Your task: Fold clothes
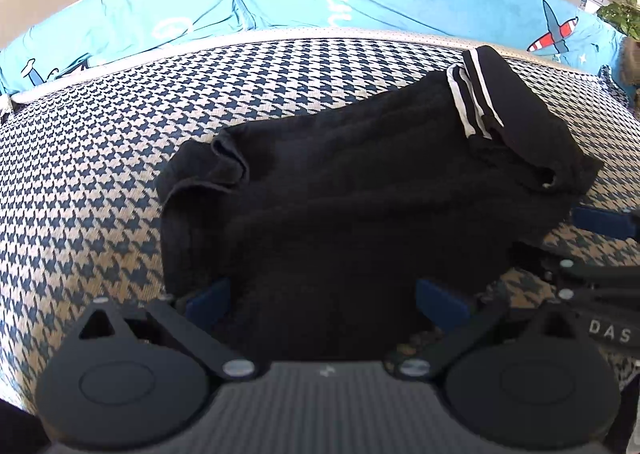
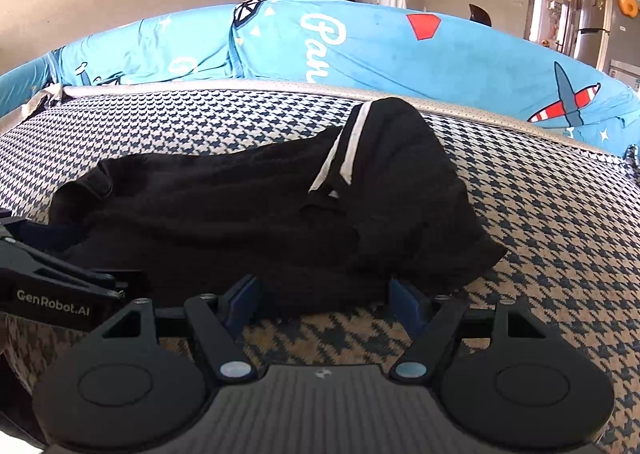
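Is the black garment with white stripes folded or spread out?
Folded: the black white-striped garment lies doubled in layers, its striped end turned back on top.

Black garment (image 1: 360, 190): soft, matt knit cloth with smooth white stripe trim. Houndstooth cover (image 1: 100, 174): coarse woven fabric. Blue printed sheet (image 2: 400, 50): smooth, creased cloth. Left tool (image 1: 324, 298) and right tool (image 2: 324, 302): matt black plastic, ribbed housing, shiny metal pivots.
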A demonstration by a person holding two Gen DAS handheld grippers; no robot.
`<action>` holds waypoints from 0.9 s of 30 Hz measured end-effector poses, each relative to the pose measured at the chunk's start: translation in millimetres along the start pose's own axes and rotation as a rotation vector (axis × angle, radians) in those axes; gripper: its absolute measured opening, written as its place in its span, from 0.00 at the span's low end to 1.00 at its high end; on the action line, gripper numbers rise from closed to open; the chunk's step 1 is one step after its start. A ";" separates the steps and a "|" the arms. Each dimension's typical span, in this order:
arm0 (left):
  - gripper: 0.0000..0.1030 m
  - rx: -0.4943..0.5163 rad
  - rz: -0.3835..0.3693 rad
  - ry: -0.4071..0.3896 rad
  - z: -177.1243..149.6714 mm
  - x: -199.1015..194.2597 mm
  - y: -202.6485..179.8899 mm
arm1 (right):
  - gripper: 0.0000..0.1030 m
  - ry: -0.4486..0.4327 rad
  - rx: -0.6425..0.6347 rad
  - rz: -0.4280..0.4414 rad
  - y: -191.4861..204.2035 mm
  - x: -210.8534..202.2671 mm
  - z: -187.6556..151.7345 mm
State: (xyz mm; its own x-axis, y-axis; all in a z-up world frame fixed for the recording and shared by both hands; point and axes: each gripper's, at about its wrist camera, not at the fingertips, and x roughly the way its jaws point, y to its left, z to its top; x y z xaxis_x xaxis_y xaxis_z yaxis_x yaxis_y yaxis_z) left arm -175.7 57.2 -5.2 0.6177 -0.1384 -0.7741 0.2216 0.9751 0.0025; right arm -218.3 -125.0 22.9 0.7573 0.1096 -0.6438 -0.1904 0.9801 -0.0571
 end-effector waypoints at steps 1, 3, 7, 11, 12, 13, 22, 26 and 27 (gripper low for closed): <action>1.00 0.010 0.000 0.001 -3.0 -2.3 -0.9 | 0.71 0.003 -0.004 0.007 2.4 -0.7 -1.8; 1.00 0.029 0.000 0.004 -8.9 -7.0 -2.6 | 0.71 0.006 -0.007 0.021 6.1 -1.9 -4.7; 1.00 0.062 0.003 0.007 -19.7 -15.7 -6.1 | 0.71 0.021 -0.001 0.058 9.6 -2.8 -7.1; 1.00 0.060 -0.007 0.012 -25.2 -19.9 -2.8 | 0.72 0.042 -0.008 0.039 12.4 -0.5 -11.7; 1.00 0.060 -0.007 0.014 -26.5 -20.6 -2.1 | 0.72 0.042 -0.006 0.038 12.3 -1.0 -12.2; 1.00 0.060 -0.006 0.016 -27.8 -21.4 -1.5 | 0.73 0.044 -0.003 0.039 12.0 -1.6 -12.6; 1.00 -0.015 -0.001 0.042 -36.7 -28.3 16.6 | 0.76 0.053 0.007 0.034 14.1 -6.9 -15.8; 1.00 -0.172 -0.029 0.018 -33.4 -35.0 47.3 | 0.76 0.042 0.022 0.057 15.0 -12.2 -15.2; 1.00 -0.197 -0.015 0.012 -32.7 -35.8 53.2 | 0.76 0.030 0.020 0.069 16.5 -14.9 -14.8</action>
State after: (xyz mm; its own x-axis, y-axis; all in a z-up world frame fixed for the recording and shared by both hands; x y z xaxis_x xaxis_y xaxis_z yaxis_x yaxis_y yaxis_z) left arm -210.7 119.7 1.9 0.6061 -0.1526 -0.7806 0.0779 0.9881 -0.1327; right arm -242.1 -113.0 20.3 0.7240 0.1722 -0.6680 -0.2283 0.9736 0.0035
